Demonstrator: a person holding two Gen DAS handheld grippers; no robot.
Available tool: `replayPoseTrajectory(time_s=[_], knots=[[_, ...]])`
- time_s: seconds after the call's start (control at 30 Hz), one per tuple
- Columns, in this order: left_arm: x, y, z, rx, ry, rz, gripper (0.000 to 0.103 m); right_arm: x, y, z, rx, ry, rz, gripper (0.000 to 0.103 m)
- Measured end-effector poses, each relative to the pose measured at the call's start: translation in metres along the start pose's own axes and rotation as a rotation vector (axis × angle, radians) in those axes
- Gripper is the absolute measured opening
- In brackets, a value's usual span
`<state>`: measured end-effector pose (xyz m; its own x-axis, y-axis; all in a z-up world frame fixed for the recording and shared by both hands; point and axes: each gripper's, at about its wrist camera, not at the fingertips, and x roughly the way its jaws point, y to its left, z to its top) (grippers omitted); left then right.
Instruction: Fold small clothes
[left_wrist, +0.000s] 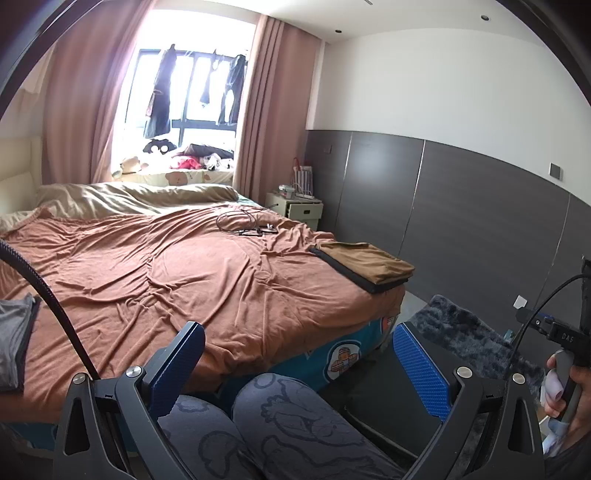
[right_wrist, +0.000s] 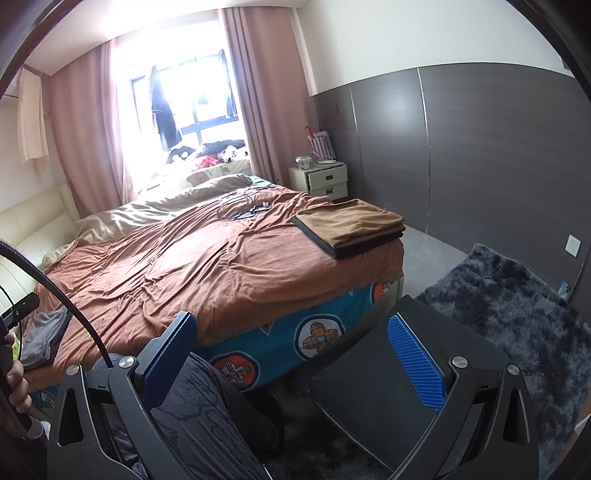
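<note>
With both sets of blue-padded fingers (left_wrist: 421, 369) spread wide and empty above the lap, best to reach left for the grey small garment (left_wrist: 14, 332) at the near bed edge, lift by opposite corners, avoiding the folded tan-and-black stack (right_wrist: 351, 227).

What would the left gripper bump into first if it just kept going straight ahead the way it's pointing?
Probably the bed: the open left gripper aims over the person's knees at the rust-brown bedspread. Nothing else shows between them, though depth is hard to judge through the fisheye.
</note>
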<state>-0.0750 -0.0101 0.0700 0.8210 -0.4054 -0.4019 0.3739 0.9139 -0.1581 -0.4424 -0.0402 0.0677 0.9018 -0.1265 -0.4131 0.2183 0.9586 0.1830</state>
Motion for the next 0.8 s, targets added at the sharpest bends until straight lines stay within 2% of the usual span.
replayPoseTrajectory(time_s=[0.8], knots=[[-0.0044, -0.0027, 0.0004, 0.018, -0.001, 0.011, 0.103, -0.0018, -0.0038, 0.0031, 0.001, -0.002, 0.003, 0.103]])
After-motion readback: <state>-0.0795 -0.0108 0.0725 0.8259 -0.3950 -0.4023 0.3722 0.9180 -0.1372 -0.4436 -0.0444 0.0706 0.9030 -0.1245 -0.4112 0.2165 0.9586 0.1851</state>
